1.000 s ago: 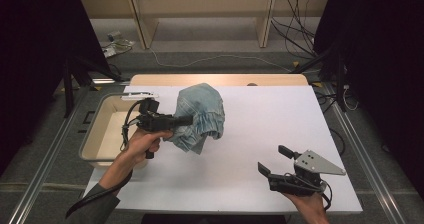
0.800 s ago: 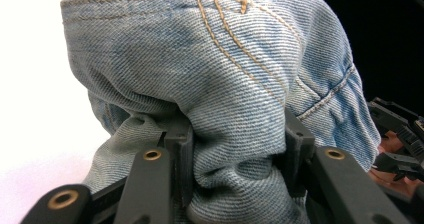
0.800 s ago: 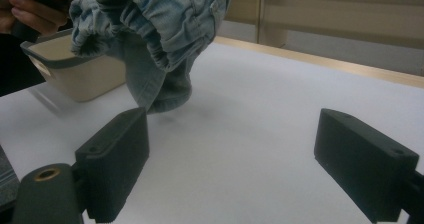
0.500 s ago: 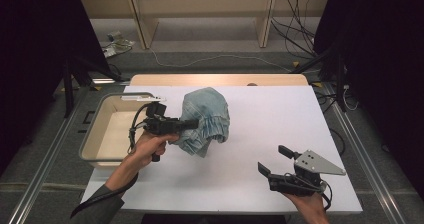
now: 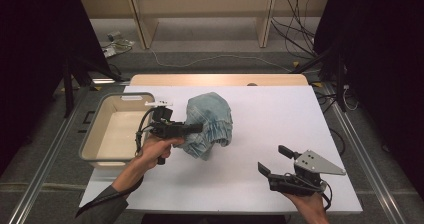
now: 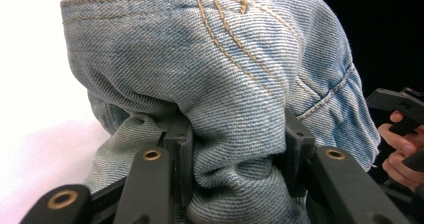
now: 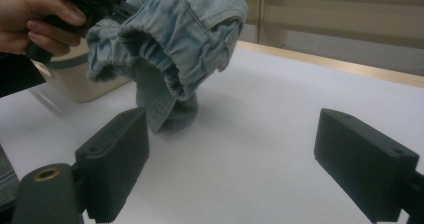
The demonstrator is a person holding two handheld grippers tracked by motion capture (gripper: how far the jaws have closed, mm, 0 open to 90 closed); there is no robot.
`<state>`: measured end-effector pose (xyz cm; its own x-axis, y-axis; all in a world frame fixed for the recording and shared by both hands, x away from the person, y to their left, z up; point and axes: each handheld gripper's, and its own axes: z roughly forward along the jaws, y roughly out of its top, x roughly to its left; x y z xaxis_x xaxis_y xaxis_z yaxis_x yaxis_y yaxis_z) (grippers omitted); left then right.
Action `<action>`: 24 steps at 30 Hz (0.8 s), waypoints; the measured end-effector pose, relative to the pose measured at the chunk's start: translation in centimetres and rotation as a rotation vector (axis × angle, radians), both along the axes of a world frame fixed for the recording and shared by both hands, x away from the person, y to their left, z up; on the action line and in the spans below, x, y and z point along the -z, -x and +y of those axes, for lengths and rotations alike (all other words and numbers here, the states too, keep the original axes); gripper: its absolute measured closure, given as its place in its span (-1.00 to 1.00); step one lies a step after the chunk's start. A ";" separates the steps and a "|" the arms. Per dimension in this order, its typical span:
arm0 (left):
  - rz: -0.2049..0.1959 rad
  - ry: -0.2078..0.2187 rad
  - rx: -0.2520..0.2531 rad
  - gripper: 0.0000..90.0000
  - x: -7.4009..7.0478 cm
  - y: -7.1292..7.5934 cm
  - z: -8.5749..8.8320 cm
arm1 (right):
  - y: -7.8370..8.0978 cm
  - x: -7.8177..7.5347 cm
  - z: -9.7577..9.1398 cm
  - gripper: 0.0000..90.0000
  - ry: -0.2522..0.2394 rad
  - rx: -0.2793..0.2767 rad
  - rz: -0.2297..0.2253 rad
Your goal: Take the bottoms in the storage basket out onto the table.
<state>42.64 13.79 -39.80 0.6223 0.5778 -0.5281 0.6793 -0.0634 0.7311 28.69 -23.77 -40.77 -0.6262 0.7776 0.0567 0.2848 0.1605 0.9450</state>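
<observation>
1. Jeans (image 5: 209, 124) bunched in a lump on the bench (image 5: 280, 109), left of centre, just right of the bin (image 5: 100, 134). Part is lifted, but the lower folds touch the bench.
2. Bin is beige, looks empty, and sits at the bench's left edge beside the left gripper (image 5: 196, 128).
3. Left gripper: fingers (image 6: 180, 154) pinch a thick fold of denim, seen close in the left gripper view. Likely step: carry the lump to the bin. Keep the pinch tight; the fold is bulky and could slip. Lift until the trailing cloth clears the bin rim before moving across.
4. Right gripper (image 5: 275, 159): fingers (image 7: 117, 154) spread, holding nothing, well apart from the jeans near the front right. It could support the hanging end if it drags.
</observation>
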 end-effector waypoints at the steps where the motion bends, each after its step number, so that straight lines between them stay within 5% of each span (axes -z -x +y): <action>1: 0.000 0.000 0.000 0.31 0.0 0.0 0.0 | 0.0 0.0 0.0 -0.66 0.000 0.000 0.000; 24: 0.002 -0.041 0.003 0.30 1.6 0.1 -1.9 | 0.0 0.0 0.0 -0.65 -0.002 -0.001 0.000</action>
<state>42.55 11.89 -41.36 0.6225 0.5973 -0.5057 0.6809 -0.0949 0.7262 28.71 -23.76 -40.78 -0.6270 0.7768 0.0583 0.2847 0.1589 0.9454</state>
